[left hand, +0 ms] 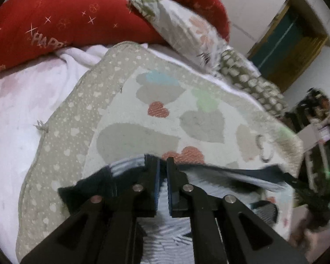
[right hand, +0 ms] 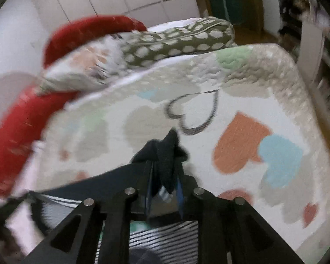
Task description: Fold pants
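left hand-held gripper: nearly shut, pinching the striped pants at their dark edge. right hand-held gripper: narrow, clamped on a dark bunch of the same pants. pants hanging between both, just above the heart quilt on the bed. red blanket and spotted pillow behind.
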{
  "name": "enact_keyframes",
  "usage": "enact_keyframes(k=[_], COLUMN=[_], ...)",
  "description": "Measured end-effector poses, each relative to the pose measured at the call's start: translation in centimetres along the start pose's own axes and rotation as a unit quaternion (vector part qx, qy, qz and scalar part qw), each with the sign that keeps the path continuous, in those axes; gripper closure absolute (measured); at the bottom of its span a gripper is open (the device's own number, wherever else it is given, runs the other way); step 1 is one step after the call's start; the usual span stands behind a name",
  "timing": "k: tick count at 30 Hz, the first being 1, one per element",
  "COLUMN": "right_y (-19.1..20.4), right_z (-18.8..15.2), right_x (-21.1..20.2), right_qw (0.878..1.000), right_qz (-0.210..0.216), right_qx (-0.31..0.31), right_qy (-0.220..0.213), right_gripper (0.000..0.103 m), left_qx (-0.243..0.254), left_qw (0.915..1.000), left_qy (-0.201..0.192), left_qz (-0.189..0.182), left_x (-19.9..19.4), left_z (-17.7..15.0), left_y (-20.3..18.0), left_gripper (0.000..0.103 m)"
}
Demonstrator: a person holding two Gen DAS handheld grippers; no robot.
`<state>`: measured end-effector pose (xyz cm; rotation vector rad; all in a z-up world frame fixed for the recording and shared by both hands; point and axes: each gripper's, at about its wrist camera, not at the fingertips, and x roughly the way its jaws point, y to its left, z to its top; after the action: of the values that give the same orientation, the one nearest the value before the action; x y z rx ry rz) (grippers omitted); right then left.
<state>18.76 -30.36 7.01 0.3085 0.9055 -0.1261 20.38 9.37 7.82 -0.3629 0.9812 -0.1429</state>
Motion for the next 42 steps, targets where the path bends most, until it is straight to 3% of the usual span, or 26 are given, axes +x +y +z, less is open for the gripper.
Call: enact_keyframes(k=[1,2,3,4,10,16,18,19,20,21,22,24,33,35,39,42], right_y=[-0.4,-0.9,-1.6,-2.5,-8.3,-8.9,-8.3,-8.2,-8.1,-8.0,-7.8,-7.6,-6.9,-7.1,-8.3,-8.9], right_z=[-0.5,-1.1,-2.0,-3.1,-9.6,-11.8,-11.7,-11.8,-11.8,-11.9,-11.8,-12.1,-16.4,-17.8,-19.1,-17.2], right_x=[-0.9,-1.8,-2.9,-3.9,-5.5,-1.8,-0.6,-0.1,0.2,0.7,1.1,0.3,-6.1,-6.2,-6.2,-9.3], right_qw=[1.000,1.000,0.999,0.999,1.000,0.997,0.996,0.995,0.993,0.991,0.989,0.986,0.974,0.975,0.986,0.992], right_qz=[0.005,0.009,0.010,0.008,-0.008,0.044,0.052,0.059,0.067,0.072,0.079,0.095,0.175,0.167,0.102,0.079], right_qx=[-0.010,-0.015,-0.019,-0.022,-0.003,0.049,0.064,0.078,0.090,0.103,0.116,0.126,0.132,0.129,0.108,0.098], right_qy=[-0.012,-0.020,-0.028,-0.036,-0.009,0.030,0.030,0.029,0.028,0.036,0.048,0.048,0.063,0.072,0.070,0.016], right_gripper=[0.075,0.057,0.048,0.040,0.039,0.039,0.039,0.042,0.064,0.080,0.089,0.090,0.090,0.089,0.083,0.069], left_qx=[0.004,0.008,0.010,0.011,0.016,-0.012,-0.005,-0.003,0.006,0.017,0.031,0.041,0.036,0.031,0.037,0.044], left_qw=[0.9999,0.9998,0.9997,0.9995,0.9994,0.9970,0.9957,0.9954,0.9962,0.9961,0.9952,0.9941,0.9968,0.9965,0.9939,0.9962], left_qy=[-0.003,-0.007,-0.014,-0.023,-0.012,0.071,0.078,0.074,0.071,0.075,0.079,0.084,0.007,0.015,0.058,0.049], left_qz=[-0.013,-0.018,-0.019,-0.018,0.029,0.027,0.051,0.060,0.050,0.042,0.049,0.055,0.071,0.077,0.086,0.057], left_x=[-1.3,-2.2,-3.2,-4.2,-6.5,-1.2,0.2,0.6,0.9,1.2,1.3,1.2,-6.8,-7.3,-6.1,-7.2], left_z=[-0.4,-0.8,-1.4,-2.2,-8.3,-13.1,-13.6,-13.7,-13.9,-13.9,-14.0,-14.0,-12.8,-13.0,-14.2,-14.9], left_y=[0.6,1.1,1.7,2.4,6.2,7.0,5.9,5.2,4.1,3.4,2.6,1.9,5.3,6.3,7.0,7.4], left_gripper=[0.078,0.069,0.055,0.048,0.037,0.035,0.029,0.029,0.029,0.043,0.077,0.077,0.078,0.078,0.070,0.066])
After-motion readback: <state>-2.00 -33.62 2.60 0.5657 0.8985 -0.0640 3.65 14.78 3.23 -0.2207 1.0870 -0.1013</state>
